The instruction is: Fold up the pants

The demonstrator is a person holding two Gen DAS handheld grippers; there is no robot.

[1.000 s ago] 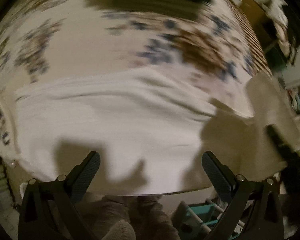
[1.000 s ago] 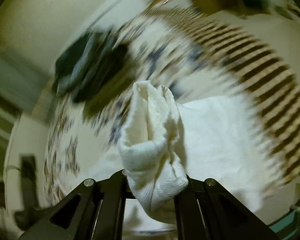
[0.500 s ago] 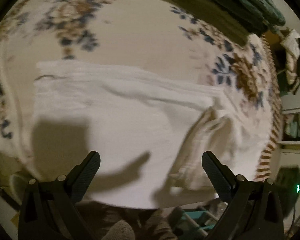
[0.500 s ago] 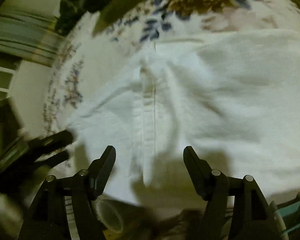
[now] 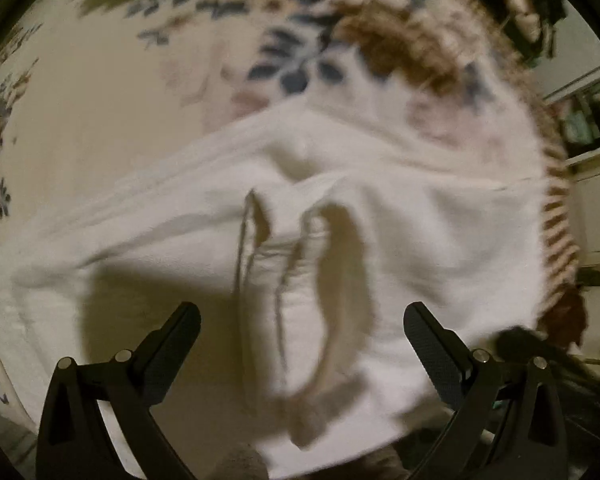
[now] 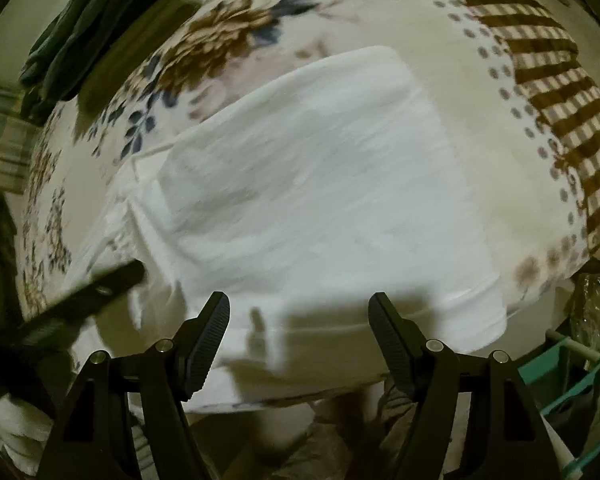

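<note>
The white pants (image 6: pixel 320 184) lie spread on a bed covered by a floral blanket (image 6: pixel 220 36), directly ahead of both claws. In the right wrist view the cloth reads as a broad, fairly flat folded panel with a straight far edge and a hemmed near edge just beyond the right claw (image 6: pixel 299 320), whose fingers stand wide apart with nothing between them; their shadow falls on the near part of the fabric. To the left of that claw a dark blurred bar, the other tool (image 6: pixel 96 292), reaches over the cloth's left side.

The left wrist view is motion-blurred and shows what the other does not: a rumpled stretch of the pants (image 5: pixel 440 232) with raised, looping folds and seam lines (image 5: pixel 300 280) running away from the left claw (image 5: pixel 302 326), in line with the gap between its fingers. That claw is also spread wide and grips nothing.

The right wrist view alone shows a dark green garment (image 6: pixel 88 20) heaped at the far left of the bed, a brown checked border (image 6: pixel 560 92) on the blanket's far right, and a teal rack (image 6: pixel 568 372) low to the right of the claw.
</note>
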